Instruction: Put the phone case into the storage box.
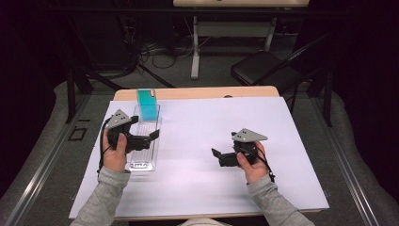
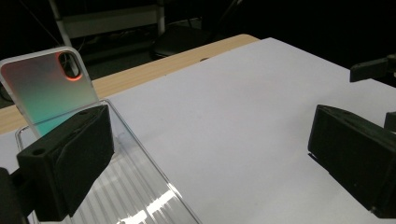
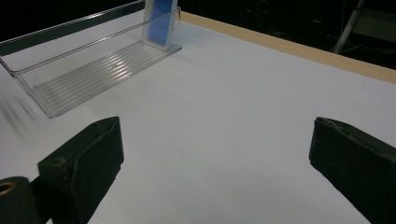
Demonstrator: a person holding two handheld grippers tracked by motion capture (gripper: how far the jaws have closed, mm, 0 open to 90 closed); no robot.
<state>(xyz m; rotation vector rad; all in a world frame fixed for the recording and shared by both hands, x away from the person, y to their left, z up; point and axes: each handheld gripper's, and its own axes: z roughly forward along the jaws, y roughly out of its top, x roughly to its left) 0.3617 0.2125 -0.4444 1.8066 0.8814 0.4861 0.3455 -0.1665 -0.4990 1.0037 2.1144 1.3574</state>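
A clear plastic tray (image 1: 141, 165) with a ribbed floor lies lengthwise at the table's left. A teal phone case (image 1: 147, 104) stands upright at its far end. My left gripper (image 1: 149, 139) hovers over the tray's middle, jaws wide open and empty. In the left gripper view the case (image 2: 44, 95) rises behind the left jaw, leaning on the tray (image 2: 135, 186) wall, and the left gripper (image 2: 210, 158) holds nothing. My right gripper (image 1: 219, 157) rests open at the right centre, pointing left. In the right gripper view its jaws (image 3: 215, 168) frame bare white surface, with the tray (image 3: 88, 70) and case (image 3: 160, 18) farther off.
A white sheet (image 1: 211, 122) covers most of the wooden table (image 1: 197, 92). A black chair (image 1: 263, 68) and the legs of another table (image 1: 195, 52) stand beyond the far edge. The other gripper's tip (image 2: 373, 70) shows at the right of the left gripper view.
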